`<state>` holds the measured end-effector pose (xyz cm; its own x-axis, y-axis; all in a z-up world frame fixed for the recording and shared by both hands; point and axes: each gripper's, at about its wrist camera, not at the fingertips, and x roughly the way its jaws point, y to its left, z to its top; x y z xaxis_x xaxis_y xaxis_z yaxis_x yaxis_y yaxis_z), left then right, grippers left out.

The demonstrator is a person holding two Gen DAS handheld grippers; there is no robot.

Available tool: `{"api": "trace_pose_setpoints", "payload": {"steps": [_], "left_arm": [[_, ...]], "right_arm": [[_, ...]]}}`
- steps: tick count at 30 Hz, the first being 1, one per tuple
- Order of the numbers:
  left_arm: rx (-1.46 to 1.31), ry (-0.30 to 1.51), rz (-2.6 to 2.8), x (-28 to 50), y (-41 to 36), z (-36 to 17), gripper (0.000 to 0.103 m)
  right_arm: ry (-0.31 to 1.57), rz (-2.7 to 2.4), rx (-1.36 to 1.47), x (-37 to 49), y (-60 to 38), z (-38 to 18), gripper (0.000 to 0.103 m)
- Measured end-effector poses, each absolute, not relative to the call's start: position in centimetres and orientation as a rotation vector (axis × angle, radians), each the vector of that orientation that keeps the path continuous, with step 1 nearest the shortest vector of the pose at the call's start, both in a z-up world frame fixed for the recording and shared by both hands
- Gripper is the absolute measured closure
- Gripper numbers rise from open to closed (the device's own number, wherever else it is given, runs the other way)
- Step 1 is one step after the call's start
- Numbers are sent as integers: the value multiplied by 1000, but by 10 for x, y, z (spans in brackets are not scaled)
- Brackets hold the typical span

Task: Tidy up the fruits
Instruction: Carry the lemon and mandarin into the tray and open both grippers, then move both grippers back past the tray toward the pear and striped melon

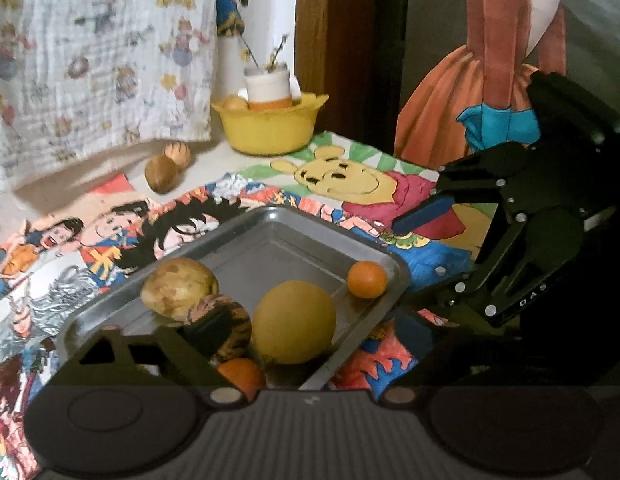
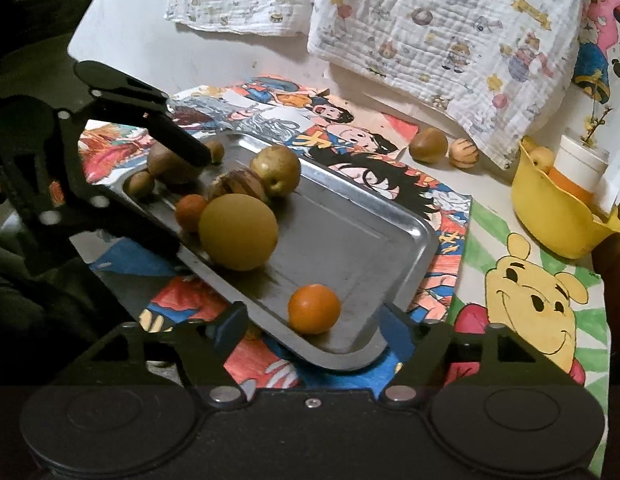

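A metal tray [image 1: 294, 236] [image 2: 350, 240] holds several fruits: a big yellow ball-shaped fruit [image 1: 293, 322] [image 2: 238, 232], a small orange [image 1: 366, 279] [image 2: 314, 309], a second orange [image 1: 242, 376] [image 2: 190, 212], a striped brown fruit [image 1: 220, 308] [image 2: 236, 186], a spotted pear-like fruit [image 1: 180, 287] [image 2: 276, 170] and brown kiwis [image 2: 170, 164]. My left gripper [image 1: 294, 344] [image 2: 178, 148] is open over the tray's near end, one finger by the striped fruit. My right gripper [image 2: 312, 330] [image 1: 426, 216] is open, its fingers astride the tray corner near the small orange.
Two brown fruits [image 1: 168, 164] [image 2: 444, 150] lie on the table by a hanging printed cloth [image 1: 102, 52]. A yellow bowl [image 1: 270, 128] [image 2: 558, 216] holds a cup and a fruit. Cartoon mats [image 1: 350, 184] cover the table. An orange dress [image 1: 470, 92] hangs at the right.
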<state>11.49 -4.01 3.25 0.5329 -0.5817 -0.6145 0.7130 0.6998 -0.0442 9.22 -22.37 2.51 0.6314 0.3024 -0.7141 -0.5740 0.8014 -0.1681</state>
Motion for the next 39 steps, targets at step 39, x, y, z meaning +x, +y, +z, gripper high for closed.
{"api": "trace_pose_setpoints", "payload": {"steps": [39], "left_arm": [[162, 856, -285, 155, 72, 34, 0]], "right_arm": [[763, 483, -196, 158, -217, 45, 1]]}}
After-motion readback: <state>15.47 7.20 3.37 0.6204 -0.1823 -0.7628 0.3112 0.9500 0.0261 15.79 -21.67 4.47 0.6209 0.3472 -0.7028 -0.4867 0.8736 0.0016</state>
